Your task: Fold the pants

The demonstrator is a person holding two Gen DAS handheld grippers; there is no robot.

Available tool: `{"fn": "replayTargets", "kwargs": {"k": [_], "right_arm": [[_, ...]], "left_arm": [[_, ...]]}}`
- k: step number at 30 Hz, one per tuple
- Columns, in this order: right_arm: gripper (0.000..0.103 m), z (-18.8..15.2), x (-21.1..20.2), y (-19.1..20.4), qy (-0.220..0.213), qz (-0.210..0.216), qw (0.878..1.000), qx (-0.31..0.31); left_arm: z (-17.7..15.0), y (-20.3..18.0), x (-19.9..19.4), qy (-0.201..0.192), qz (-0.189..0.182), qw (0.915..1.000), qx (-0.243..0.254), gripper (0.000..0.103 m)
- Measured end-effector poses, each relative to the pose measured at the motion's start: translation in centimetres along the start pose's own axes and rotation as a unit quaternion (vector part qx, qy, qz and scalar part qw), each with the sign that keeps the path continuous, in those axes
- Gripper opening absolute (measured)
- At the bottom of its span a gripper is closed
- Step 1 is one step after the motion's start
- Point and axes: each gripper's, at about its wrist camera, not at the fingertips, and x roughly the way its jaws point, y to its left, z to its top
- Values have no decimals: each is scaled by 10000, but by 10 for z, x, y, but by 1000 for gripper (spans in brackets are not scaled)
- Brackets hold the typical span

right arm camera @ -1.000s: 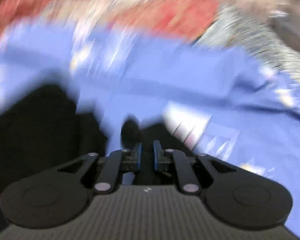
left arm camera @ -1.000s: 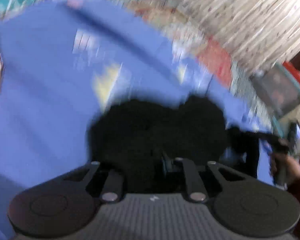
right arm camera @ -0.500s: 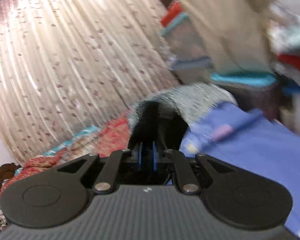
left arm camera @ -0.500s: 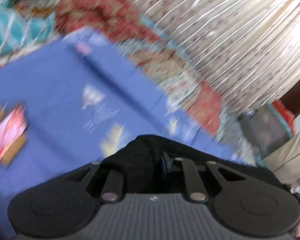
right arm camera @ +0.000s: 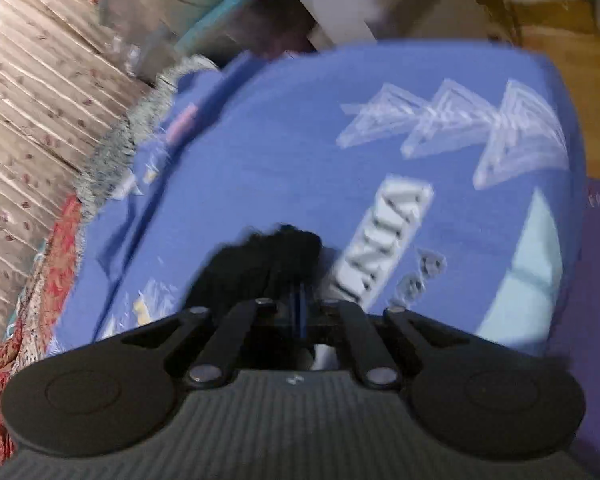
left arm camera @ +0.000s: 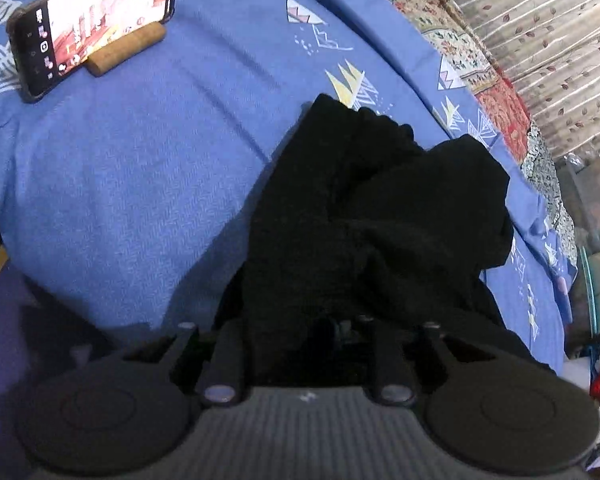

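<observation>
Gripping black pants (left arm camera: 364, 208) w/ both jaws

Both cameras ride low behind their grippers, angled down, close over the blue bedsheet (left arm camera: 132, 184). The left view faces the curtain (left arm camera: 548, 40) at two o'clock; the right has it at nine. They share the black pants (left arm camera: 372, 216)

Black pants (left arm camera: 372, 216), rumpled and bunched in a heap, lying on the blue bedsheet (left arm camera: 140, 160)

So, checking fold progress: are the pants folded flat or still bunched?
Bunched. The black pants lie in a rumpled heap on the blue sheet, with no flat fold.
</observation>
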Motion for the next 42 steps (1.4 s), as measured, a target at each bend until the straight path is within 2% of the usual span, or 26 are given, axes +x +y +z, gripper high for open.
{"fn": "replayTargets", "kwargs": {"k": [1, 2, 3, 4, 5, 6, 9, 11, 14, 17, 19, 22, 24, 26, 27, 29, 30, 32, 33, 35, 36, 37, 38, 39, 42], "right_arm": [[10, -1, -1, 4, -22, 58, 9999, -149], [17, 1, 2, 13, -2, 74, 9995, -308], [35, 1, 3, 14, 2, 70, 9992, -399], [45, 1, 6, 20, -30, 74, 9988, -481], [62, 1, 9, 26, -107, 62, 9983, -569], [69, 1, 6, 27, -175, 49, 9978, -631], [72, 1, 19, 23, -153, -28, 9977, -655], [72, 3, 23, 14, -129, -8, 9995, -273], [72, 10, 5, -1, -580, 297, 9975, 284], [72, 15, -4, -8, -786, 239, 9953, 519], [72, 16, -2, -6, -685, 259, 9963, 439], [72, 11, 3, 1, -473, 209, 9987, 8], [72, 7, 8, 9, -441, -106, 9982, -402], [72, 3, 7, 21, -666, -465, 9924, -928], [72, 1, 5, 26, -801, -537, 9874, -1256], [72, 2, 6, 38, -789, -493, 9777, -1884], [72, 3, 6, 43, -679, -357, 9746, -2103], [72, 5, 16, 53, -179, -55, 9658, -2588], [72, 4, 23, 57, 115, -43, 9586, -2845], [72, -2, 44, 58, 642, -486, 9397, -3324], [64, -5, 48, 54, 786, -771, 9311, -3477], [52, -9, 50, 50, 877, -955, 9237, -3604], [26, -11, 46, 46, 868, -987, 9190, -3716], [18, -10, 38, 43, 850, -840, 9220, -3682], [14, -1, 14, 39, 589, -509, 9385, -3365]], "left_arm": [[1, -2, 2, -10, 82, 10000, 48, 26], [3, -5, 3, -14, 187, 9998, 103, 31], [4, -8, 3, -15, 289, 9995, 157, 35], [2, -8, 1, -30, 329, 9993, 196, 36], [0, -9, -4, -63, 325, 9992, 224, 41], [-1, -9, -9, -128, 299, 9991, 257, 47], [0, -9, -28, -430, 190, 9985, 277, 59], [4, -8, -37, -619, 236, 9975, 235, 66], [7, -5, -40, -682, 306, 9971, 127, 67], [6, -8, -33, -583, 392, 9974, 139, 71], [4, -10, -27, -556, 413, 9975, 166, 74], [4, -13, -20, -503, 424, 9977, 187, 75], [5, -13, -16, -454, 490, 9975, 211, 75], [5, -13, -17, -456, 494, 9975, 212, 75], [6, -12, -18, -472, 477, 9975, 208, 74], [6, -11, -20, -499, 461, 9975, 206, 71], [6, -11, -20, -504, 468, 9974, 209, 67], [6, -10, -19, -493, 476, 9974, 224, 60], [6, -11, -18, -484, 452, 9975, 228, 58], [5, -12, -17, -465, 398, 9978, 256, 53], [4, -14, -17, -463, 384, 9978, 295, 45], [3, -17, -18, -481, 390, 9974, 363, 38], [2, -20, -19, -508, 421, 9969, 440, 17], [3, -22, -20, -534, 462, 9962, 511, 13], [16, -29, -26, -641, 456, 9953, 573, 10]]}}
